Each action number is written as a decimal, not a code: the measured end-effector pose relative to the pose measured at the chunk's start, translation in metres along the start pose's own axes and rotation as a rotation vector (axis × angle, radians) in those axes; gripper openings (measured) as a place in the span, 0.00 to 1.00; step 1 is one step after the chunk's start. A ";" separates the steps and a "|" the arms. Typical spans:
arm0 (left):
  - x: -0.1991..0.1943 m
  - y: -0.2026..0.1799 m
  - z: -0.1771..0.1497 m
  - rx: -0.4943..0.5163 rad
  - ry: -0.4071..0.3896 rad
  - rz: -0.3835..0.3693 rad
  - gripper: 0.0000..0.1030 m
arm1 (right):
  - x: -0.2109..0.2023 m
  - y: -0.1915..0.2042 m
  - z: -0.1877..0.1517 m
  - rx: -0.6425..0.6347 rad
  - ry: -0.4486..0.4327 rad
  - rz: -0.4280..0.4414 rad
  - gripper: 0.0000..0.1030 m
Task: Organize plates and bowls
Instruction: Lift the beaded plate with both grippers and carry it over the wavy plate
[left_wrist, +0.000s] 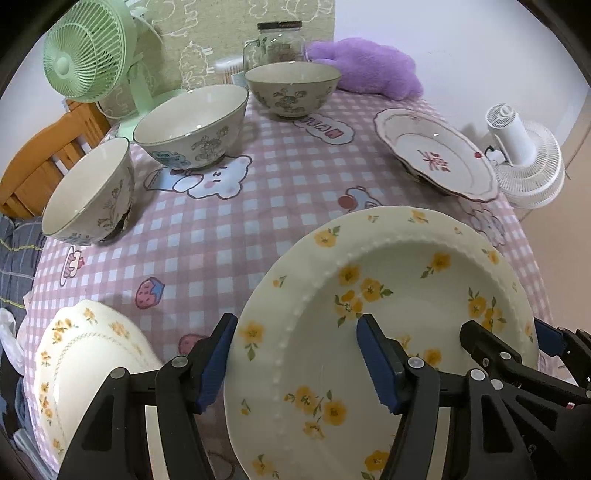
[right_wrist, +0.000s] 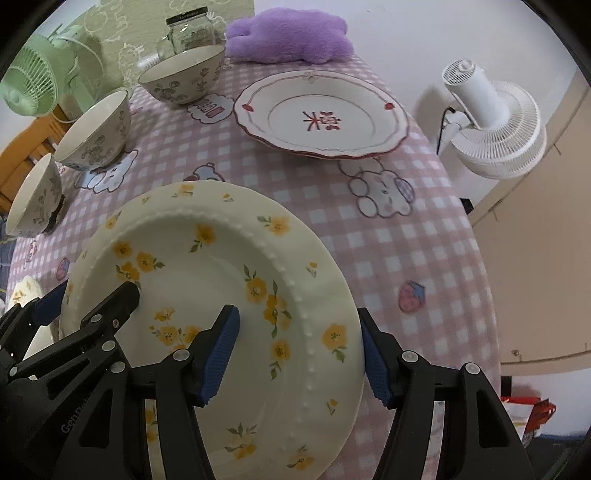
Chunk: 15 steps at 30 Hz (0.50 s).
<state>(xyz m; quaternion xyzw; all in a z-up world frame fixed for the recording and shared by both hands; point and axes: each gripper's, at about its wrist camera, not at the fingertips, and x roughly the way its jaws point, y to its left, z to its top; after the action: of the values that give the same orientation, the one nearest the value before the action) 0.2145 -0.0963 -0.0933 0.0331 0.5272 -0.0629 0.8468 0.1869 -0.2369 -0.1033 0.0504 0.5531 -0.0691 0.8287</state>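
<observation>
A: Why do both tongs take one plate?

B: The yellow-flower plate (left_wrist: 391, 332) is wide and shallow. The left tongs (left_wrist: 295, 363) straddle its left rim, one pad outside the edge and one over the inner face. The right tongs (right_wrist: 301, 356) do the same on the right rim. With a grip on two sides it should not tip, I think.

A: Are they really closed on it?

B: The pads sit at both faces of each rim, and the plate seems lifted off the worktop (left_wrist: 229, 229), so I judge that both are gripping it.

A: Where should it go?

B: Probably onto another plate. A small flower plate (left_wrist: 92, 354) lies just left of the left tongs. The red-rim plate (right_wrist: 321, 118) is far ahead of the right tongs. Three bowls (left_wrist: 192, 125) stand well ahead on the left, apart from the plates.
</observation>
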 end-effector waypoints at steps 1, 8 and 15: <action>-0.004 0.000 -0.002 0.003 -0.003 -0.003 0.65 | -0.003 -0.001 -0.002 0.005 -0.002 0.000 0.65; -0.031 0.017 -0.015 -0.019 -0.043 -0.024 0.64 | -0.034 0.011 -0.015 -0.004 -0.059 -0.007 0.65; -0.051 0.052 -0.033 -0.034 -0.053 -0.043 0.64 | -0.058 0.043 -0.030 -0.021 -0.080 -0.019 0.65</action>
<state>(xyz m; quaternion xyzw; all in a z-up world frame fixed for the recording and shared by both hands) 0.1703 -0.0369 -0.0627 0.0055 0.5063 -0.0730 0.8592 0.1456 -0.1862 -0.0612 0.0337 0.5205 -0.0729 0.8501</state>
